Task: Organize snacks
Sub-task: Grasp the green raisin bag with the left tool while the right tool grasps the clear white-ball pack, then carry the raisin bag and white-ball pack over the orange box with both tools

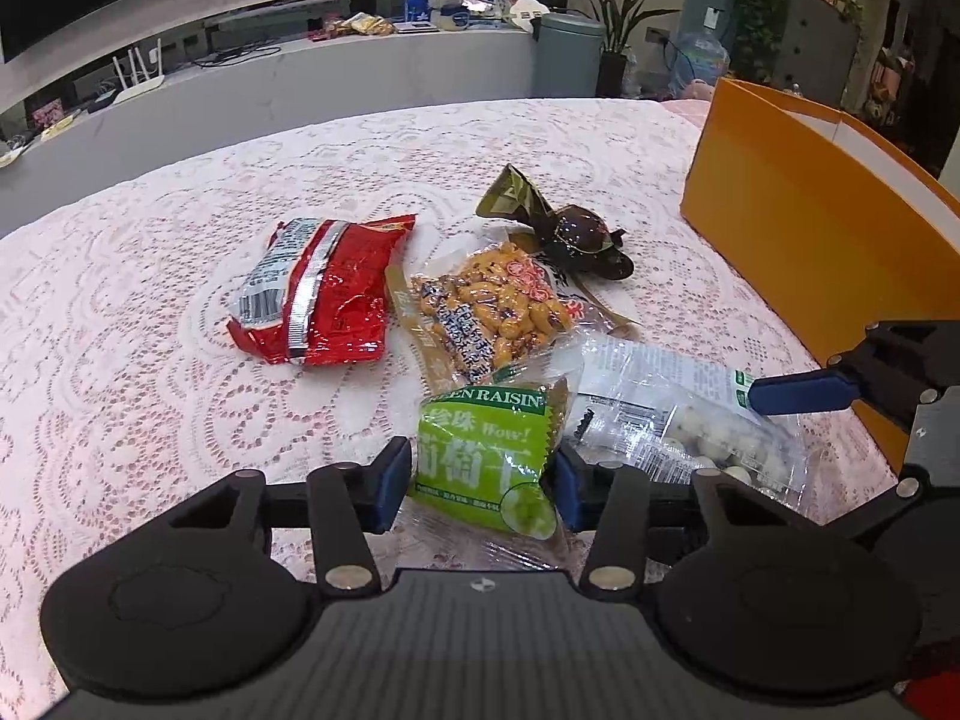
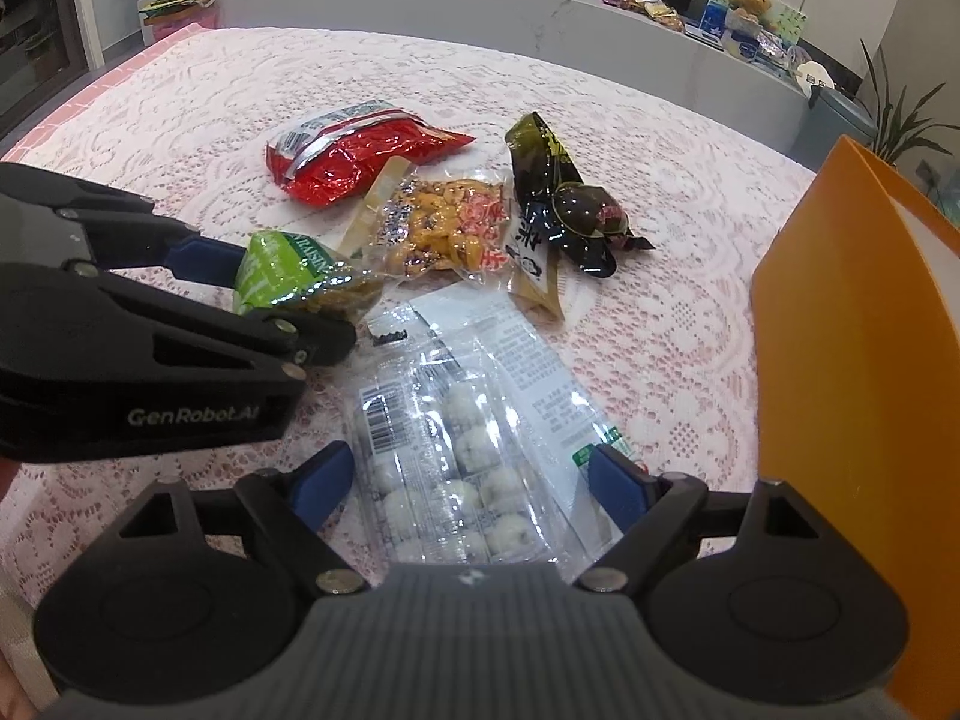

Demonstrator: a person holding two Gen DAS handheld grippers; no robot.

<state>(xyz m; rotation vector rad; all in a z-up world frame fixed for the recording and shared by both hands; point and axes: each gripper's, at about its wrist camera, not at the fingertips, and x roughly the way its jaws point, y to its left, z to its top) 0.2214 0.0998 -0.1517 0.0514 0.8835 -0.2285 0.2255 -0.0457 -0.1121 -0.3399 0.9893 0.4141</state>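
Green raisin packet (image 1: 486, 456): glossy, "GREEN RAISIN" printed at the far end, long axis pointing away from the left gripper (image 1: 483, 483), whose blue pads are clamped on its sides, on the lace tablecloth (image 1: 150, 276). Clear packet of white balls (image 2: 456, 450): lying lengthwise between the unclosed jaws of the right gripper (image 2: 474, 480). Orange box (image 2: 852, 360): contents not visible.

Left wrist view: riding on the left gripper (image 1: 483, 477), looking steeply down and forward along its fingers (image 1: 393, 483), sitting close over the green raisin packet (image 1: 489, 459).
Right wrist view: riding on the right gripper (image 2: 465, 483), tilting down over the clear packet of white balls (image 2: 447, 468), equally close.
Facing: both looking across the lace-covered desk (image 1: 180, 210) toward the grey counter (image 1: 300, 78).
Shared ground: both taking in the red packet (image 1: 327, 294), the peanut packet (image 1: 498, 306), the orange box (image 1: 804, 210), and each other's gripper.
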